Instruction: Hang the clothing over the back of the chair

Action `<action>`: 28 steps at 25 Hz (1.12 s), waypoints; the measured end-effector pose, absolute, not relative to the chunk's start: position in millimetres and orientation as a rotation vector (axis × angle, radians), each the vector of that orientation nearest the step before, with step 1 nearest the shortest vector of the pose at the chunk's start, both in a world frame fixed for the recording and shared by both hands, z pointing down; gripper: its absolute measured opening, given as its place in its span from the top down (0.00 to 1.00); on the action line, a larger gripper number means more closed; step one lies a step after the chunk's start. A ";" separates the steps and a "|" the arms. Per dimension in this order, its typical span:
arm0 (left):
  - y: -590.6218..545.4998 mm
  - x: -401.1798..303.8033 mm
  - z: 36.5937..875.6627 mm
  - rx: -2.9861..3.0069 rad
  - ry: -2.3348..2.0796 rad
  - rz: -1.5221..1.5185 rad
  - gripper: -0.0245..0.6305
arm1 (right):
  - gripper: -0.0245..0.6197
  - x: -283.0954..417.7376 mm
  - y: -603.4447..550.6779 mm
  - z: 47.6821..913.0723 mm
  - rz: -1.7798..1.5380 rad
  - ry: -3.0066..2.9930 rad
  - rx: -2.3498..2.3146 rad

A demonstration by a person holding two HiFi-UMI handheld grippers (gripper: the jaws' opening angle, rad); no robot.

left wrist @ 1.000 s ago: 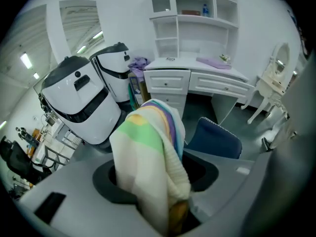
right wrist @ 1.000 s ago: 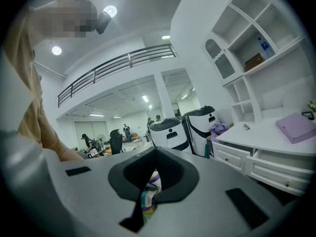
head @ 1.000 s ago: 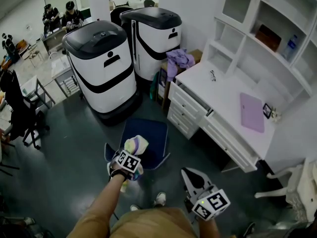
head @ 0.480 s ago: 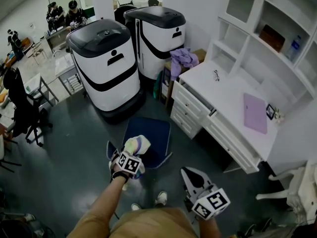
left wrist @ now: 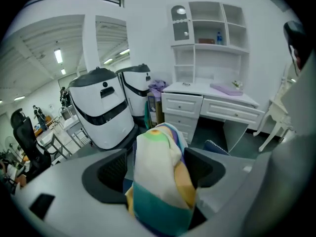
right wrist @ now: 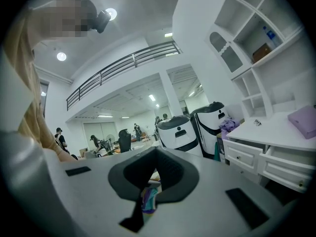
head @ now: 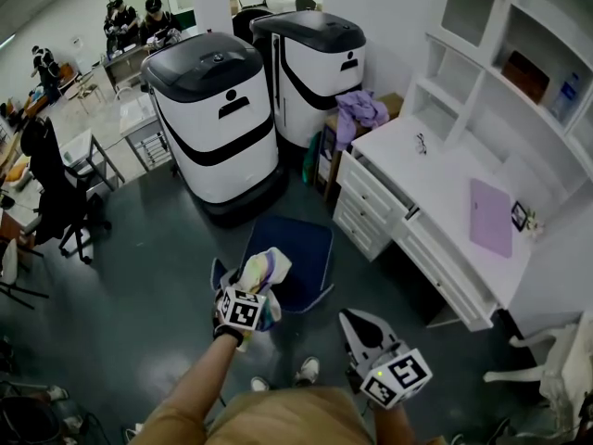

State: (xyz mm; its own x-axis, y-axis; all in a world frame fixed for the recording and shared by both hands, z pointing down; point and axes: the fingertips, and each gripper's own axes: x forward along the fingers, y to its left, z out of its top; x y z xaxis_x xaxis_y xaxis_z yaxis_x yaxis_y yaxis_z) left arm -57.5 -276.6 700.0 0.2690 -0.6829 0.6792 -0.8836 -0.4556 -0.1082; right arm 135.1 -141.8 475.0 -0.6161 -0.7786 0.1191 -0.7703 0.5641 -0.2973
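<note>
first, note the two white-and-black machines at the back and the white desk with its shelves along the right. next, find the blue chair on the dark floor in front of them, seat toward the machines, back toward the camera. look along that back for the clothing: a bunched piece in cream, yellow, teal and purple, draped over the top edge and apparently resting there on its own. spot the left gripper just above the bunch, jaws having just been opening, wide apart now, one on each side of the cloth and neither squeezing it. spot the right gripper lower and off to the right, clear of the chair, jaws closed together on nothing. judge the fabric light, soft and limp, quick to sag, fold or slide off a narrow rail if hung lopsided. for any straightening, take hold at a hem or corner hanging free rather than mid-bunch, pinching through all layers to stop slipping.
</note>
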 end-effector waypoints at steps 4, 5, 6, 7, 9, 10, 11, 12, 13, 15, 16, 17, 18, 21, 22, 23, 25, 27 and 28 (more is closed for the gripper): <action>-259.9 -68.6 703.4 2.200 -1.423 0.948 0.43 | 0.95 125.2 -140.8 474.6 -0.500 2.778 -1.319; -258.1 -70.5 700.3 2.205 -1.425 0.932 0.43 | 0.95 122.4 -140.5 473.8 -0.497 2.785 -1.308; -256.5 -72.0 696.9 2.213 -1.427 0.914 0.43 | 0.95 119.6 -140.1 473.0 -0.493 2.791 -1.297; -254.8 -73.6 693.0 2.223 -1.431 0.895 0.43 | 0.95 116.8 -139.4 472.2 -0.490 2.797 -1.287; -250.6 -78.5 682.8 2.239 -1.450 0.850 0.43 | 0.95 111.4 -137.1 470.5 -0.482 2.809 -1.270; -248.4 -81.5 676.4 2.247 -1.463 0.823 0.43 | 0.95 109.3 -136.1 469.4 -0.477 2.813 -1.265; -246.5 -84.6 669.0 2.255 -1.479 0.793 0.44 | 0.95 107.6 -135.6 468.3 -0.470 2.816 -1.261; -245.0 -87.7 660.7 2.266 -1.495 0.762 0.45 | 0.95 106.1 -135.7 467.4 -0.464 2.819 -1.258; -243.9 -90.6 651.4 2.280 -1.510 0.730 0.48 | 0.95 104.5 -136.2 466.7 -0.460 2.822 -1.254; -241.1 -96.6 631.5 2.310 -1.537 0.671 0.52 | 0.95 100.6 -137.4 464.4 -0.453 2.824 -1.247; -238.8 -100.3 621.7 2.323 -1.551 0.645 0.55 | 0.95 98.1 -137.5 462.1 -0.447 2.823 -1.243; -235.9 -104.3 612.0 2.334 -1.567 0.619 0.59 | 0.95 95.4 -137.3 459.6 -0.442 2.822 -1.237; -232.7 -108.5 601.9 2.345 -1.582 0.591 0.63 | 0.95 92.5 -136.9 457.7 -0.437 2.822 -1.230; -221.8 -124.2 568.5 2.382 -1.629 0.485 0.75 | 0.95 82.3 -135.2 452.8 -0.415 2.831 -1.220; -217.3 -131.0 559.4 2.388 -1.645 0.451 0.81 | 0.95 78.8 -134.7 451.6 -0.409 2.833 -1.217; -212.6 -137.7 550.9 2.392 -1.661 0.419 0.85 | 0.95 75.8 -134.0 451.2 -0.408 2.834 -1.215; -203.1 -149.0 531.6 2.403 -1.690 0.351 0.92 | 0.96 72.1 -131.6 451.5 -0.411 2.832 -1.219; -193.9 -158.6 509.7 2.423 -1.716 0.282 0.95 | 0.95 71.5 -128.5 451.7 -0.416 2.826 -1.234; -189.7 -162.7 498.5 2.437 -1.727 0.255 0.95 | 0.96 72.8 -127.3 451.1 -0.415 2.822 -1.245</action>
State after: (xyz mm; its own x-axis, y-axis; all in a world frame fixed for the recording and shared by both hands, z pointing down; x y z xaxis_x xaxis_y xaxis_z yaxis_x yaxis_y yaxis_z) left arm -162.7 -189.7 498.5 0.3252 -0.9198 0.2198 -0.9441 -0.3293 0.0188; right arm 72.8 -127.3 451.1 -0.6797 -0.7291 0.0797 -0.7212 0.6446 -0.2539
